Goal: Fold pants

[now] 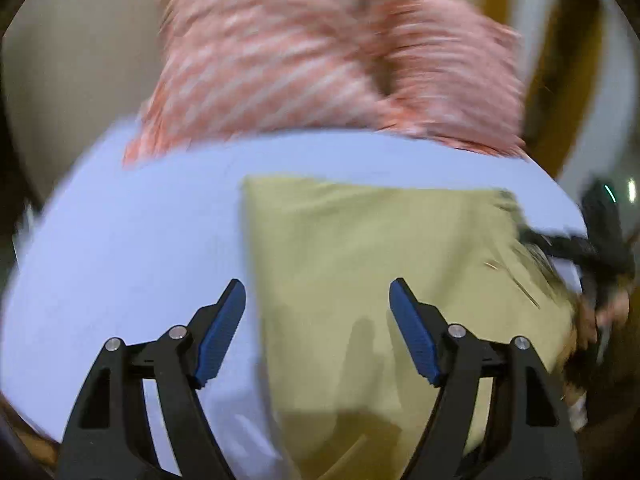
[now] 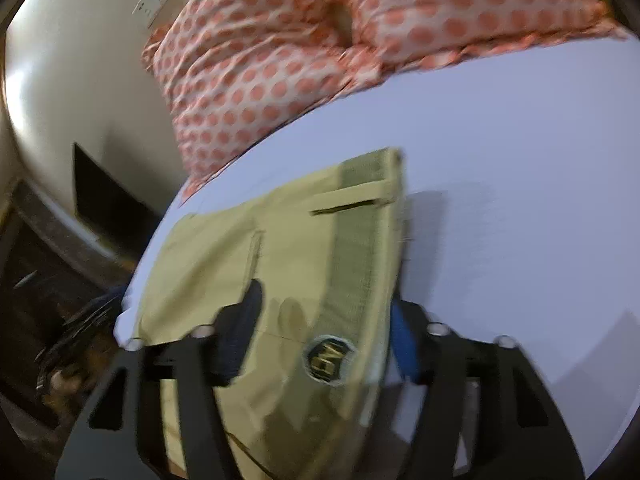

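We're looking through 2 fisheye lenses, and both bend hard at the rim, with dark corners closing round each circle. The left wrist view is smeared with motion: the spotted pillow [image 1: 320,52] streaks into diagonal lines and the right gripper [image 1: 600,240] at the edge is a dark blur, while the left gripper [image 1: 318,300] near the lens stays crisp. The light is soft and indoor, fairly even on the pale sheet [image 1: 120,240]. In the right wrist view we get a bright sheen on the wall [image 2: 60,80], softer blur overall, and a faint shadow beside the pants [image 2: 280,260].
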`<state>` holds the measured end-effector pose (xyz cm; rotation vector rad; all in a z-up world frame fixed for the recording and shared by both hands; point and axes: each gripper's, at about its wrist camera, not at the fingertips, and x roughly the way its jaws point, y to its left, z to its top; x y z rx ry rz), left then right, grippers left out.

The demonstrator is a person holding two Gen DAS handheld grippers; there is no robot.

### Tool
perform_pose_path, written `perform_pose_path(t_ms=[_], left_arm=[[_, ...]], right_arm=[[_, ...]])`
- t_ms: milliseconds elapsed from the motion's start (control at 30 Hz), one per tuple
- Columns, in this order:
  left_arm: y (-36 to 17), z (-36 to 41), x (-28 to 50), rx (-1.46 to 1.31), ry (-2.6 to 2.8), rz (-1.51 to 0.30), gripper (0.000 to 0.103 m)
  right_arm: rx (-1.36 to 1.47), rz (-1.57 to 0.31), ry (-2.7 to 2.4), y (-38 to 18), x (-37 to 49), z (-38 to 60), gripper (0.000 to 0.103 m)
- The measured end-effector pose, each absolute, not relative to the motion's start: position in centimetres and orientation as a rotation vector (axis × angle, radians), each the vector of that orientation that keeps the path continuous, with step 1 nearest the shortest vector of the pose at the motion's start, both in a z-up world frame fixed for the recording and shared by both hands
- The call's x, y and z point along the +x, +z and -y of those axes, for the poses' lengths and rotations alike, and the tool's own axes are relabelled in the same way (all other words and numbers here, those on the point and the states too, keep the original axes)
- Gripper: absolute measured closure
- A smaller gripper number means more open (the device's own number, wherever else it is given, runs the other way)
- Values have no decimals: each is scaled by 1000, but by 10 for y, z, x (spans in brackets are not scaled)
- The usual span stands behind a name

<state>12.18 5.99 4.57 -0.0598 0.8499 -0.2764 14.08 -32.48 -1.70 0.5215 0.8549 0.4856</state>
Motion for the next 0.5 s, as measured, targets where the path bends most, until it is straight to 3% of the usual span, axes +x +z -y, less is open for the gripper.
perform_pose_path(t_ms=[200, 233, 267, 333, 400, 500], left_arm=[[16, -73, 171, -251, -407, -1013, 31], [16, -69, 178, -251, -437, -1024, 31], [15, -66, 185, -253, -453, -1035, 31], [10, -68, 195, -283, -472, -1049, 43], [9, -76, 199, -338, -496, -1065, 88], [18, -78, 195, -338, -520, -1047, 94]], right_arm=[[591, -866, 550, -22, 158, 332, 52], [601, -872, 566, -22, 160, 333, 56], [611, -886, 593, -24, 162, 333, 66], [698, -936, 661, -34, 168, 338, 83], [776, -951, 705, -39, 170, 342, 86], [769, -929, 740, -26, 170, 340, 88]])
